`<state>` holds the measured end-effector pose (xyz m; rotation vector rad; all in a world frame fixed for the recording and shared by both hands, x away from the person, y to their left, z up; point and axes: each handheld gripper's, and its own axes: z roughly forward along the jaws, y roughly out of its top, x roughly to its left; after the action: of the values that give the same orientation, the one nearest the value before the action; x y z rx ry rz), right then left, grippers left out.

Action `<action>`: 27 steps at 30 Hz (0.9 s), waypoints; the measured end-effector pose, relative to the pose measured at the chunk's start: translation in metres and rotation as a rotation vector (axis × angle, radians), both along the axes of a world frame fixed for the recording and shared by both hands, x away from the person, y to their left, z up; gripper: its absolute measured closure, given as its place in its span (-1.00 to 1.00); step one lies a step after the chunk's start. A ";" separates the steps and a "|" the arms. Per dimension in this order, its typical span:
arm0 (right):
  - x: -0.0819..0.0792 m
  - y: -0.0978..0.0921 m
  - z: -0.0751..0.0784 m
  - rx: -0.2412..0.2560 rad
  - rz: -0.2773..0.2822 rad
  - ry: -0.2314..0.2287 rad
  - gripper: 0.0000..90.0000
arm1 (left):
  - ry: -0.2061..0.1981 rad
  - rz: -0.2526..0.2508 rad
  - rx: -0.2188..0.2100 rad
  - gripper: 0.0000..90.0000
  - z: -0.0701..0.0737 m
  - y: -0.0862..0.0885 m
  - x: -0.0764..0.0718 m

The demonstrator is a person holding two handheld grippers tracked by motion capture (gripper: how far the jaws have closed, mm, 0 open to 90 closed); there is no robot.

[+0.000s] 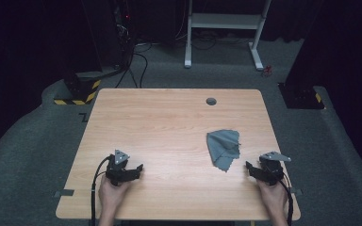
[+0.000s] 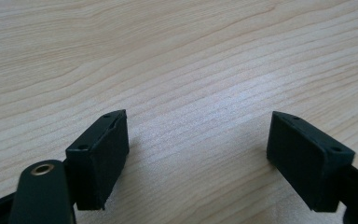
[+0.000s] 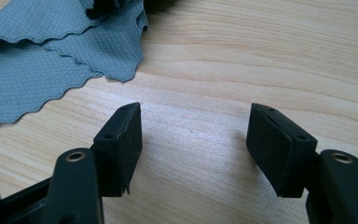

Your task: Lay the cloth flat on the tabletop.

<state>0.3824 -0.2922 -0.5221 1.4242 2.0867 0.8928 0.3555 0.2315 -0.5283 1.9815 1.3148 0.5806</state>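
Dark curtains and grey carpet are surrounding a light wooden worktop (image 1: 169, 122), with white desk legs (image 1: 224, 28) standing on the floor beyond its far edge.

Near the worktop's near left corner, the left gripper (image 1: 139, 168) is sitting low over the wood in the person's left hand (image 1: 112, 190), its jaws spread wide with bare grain showing between them in the left gripper view (image 2: 198, 140). A black cable (image 1: 94, 188) is trailing from it toward the near edge.

Near the near right corner, the right gripper (image 1: 248, 165) is resting in the right hand (image 1: 272, 195), jaws likewise spread apart and pinching nothing (image 3: 193, 135).

Just beside the right gripper's tips, a crumpled grey cloth (image 1: 223, 148) is lying on the right half of the worktop. In the right gripper view the cloth (image 3: 37, 56) is showing a fine waffle weave, wavy scalloped edges and overlapping folds; its upper part is running out of frame.

A small dark round grommet (image 1: 211, 101) is sitting near the far edge.
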 end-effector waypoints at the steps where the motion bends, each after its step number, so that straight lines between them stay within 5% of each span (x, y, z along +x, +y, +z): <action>1: 0.000 0.000 0.000 -0.001 0.000 0.000 -0.20 | -0.001 0.001 -0.001 -0.53 0.000 0.000 0.000; 27: -0.002 0.002 0.000 -0.003 -0.007 -0.002 -0.19 | -0.001 -0.003 0.001 -0.53 0.000 0.000 0.000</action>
<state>0.3808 -0.2902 -0.5221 1.4274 2.0797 0.8873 0.3556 0.2315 -0.5283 1.9833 1.3113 0.5807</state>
